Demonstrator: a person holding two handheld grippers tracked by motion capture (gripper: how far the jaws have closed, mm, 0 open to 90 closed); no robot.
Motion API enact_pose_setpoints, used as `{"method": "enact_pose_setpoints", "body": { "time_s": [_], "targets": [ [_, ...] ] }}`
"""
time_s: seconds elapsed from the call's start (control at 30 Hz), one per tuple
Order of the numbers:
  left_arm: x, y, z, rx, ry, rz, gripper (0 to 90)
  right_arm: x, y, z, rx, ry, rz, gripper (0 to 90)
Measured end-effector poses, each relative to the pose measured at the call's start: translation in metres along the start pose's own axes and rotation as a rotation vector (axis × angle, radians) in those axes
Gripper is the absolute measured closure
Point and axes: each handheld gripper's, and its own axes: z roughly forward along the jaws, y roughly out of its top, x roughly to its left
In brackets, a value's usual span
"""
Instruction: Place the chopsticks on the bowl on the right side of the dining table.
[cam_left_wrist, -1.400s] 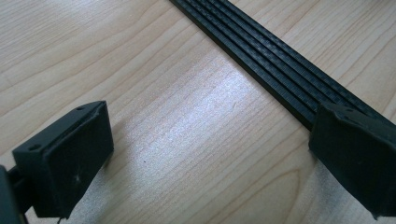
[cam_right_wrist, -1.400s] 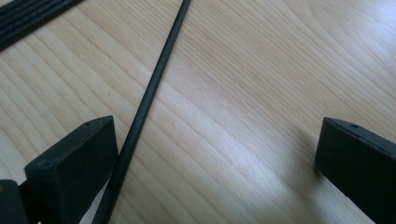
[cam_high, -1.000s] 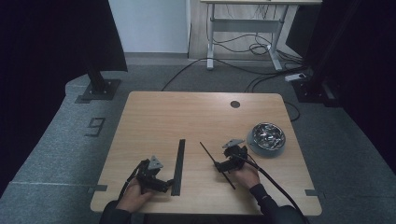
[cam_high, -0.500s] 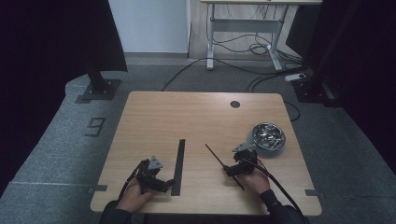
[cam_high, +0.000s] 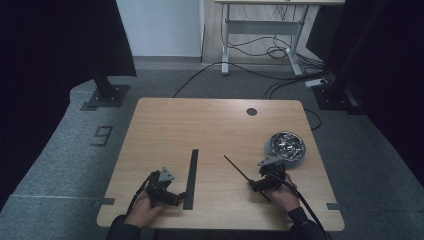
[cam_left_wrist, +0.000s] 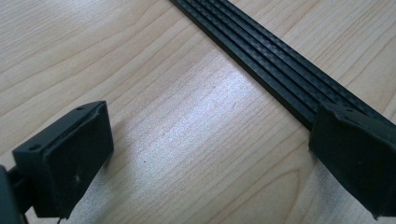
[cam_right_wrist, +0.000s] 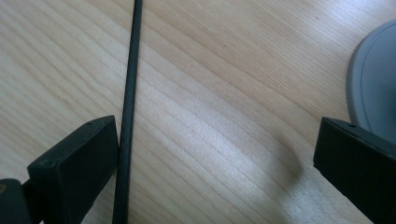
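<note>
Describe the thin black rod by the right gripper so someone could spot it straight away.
On the wooden table, look toward the near right, left of the grey bowl. The thin black rod lies slantwise there, beside the open right gripper. It is far slimmer than the flat ribbed black strip lying to its left.

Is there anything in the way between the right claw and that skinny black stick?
Nothing visible. The right claw is open over bare wood, and the thin black rod lies right beside one of its fingers. The grey bowl sits off on the other side, away from the rod.
</note>
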Motion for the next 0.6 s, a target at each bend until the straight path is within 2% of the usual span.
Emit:
{"method": "enact_pose_setpoints", "body": {
  "time_s": [0.07, 0.13, 0.17, 0.2, 0.23, 0.37, 0.47, 0.5, 0.57, 0.6],
  "targets": [
    [0.000, 0.000, 0.000, 0.000, 0.000, 0.000, 0.0, 0.000, 0.002, -0.001, 0.020, -0.002, -0.025, 0.0],
    [0.000, 0.000, 0.000, 0.000, 0.000, 0.000, 0.0, -0.001, 0.006, -0.002, 0.070, 0.010, -0.046, 0.0],
    [0.000, 0.000, 0.000, 0.000, 0.000, 0.000, 0.0, -0.001, 0.006, -0.002, 0.070, 0.010, -0.046, 0.0],
    [0.000, 0.000, 0.000, 0.000, 0.000, -0.002, 0.0, 0.000, 0.010, -0.001, 0.107, 0.023, -0.066, 0.0],
    [0.000, 0.000, 0.000, 0.000, 0.000, -0.002, 0.0, 0.000, 0.010, -0.001, 0.107, 0.023, -0.066, 0.0],
    [0.000, 0.000, 0.000, -0.003, 0.000, -0.003, 0.0, 0.003, 0.025, 0.004, 0.198, 0.049, -0.102, 0.6],
    [0.000, 0.000, 0.000, -0.003, 0.000, -0.003, 0.0, 0.005, 0.035, 0.007, 0.244, 0.066, -0.118, 6.5],
    [0.000, 0.000, 0.000, -0.003, 0.000, -0.003, 0.0, 0.005, 0.035, 0.007, 0.244, 0.066, -0.118, 6.5],
    [0.000, 0.000, 0.000, -0.002, 0.000, -0.003, 0.0, 0.005, 0.043, 0.009, 0.271, 0.091, -0.129, 13.4],
    [0.000, 0.000, 0.000, -0.002, 0.000, -0.003, 0.0, 0.006, 0.047, 0.011, 0.287, 0.090, -0.134, 13.2]
  ]
}}
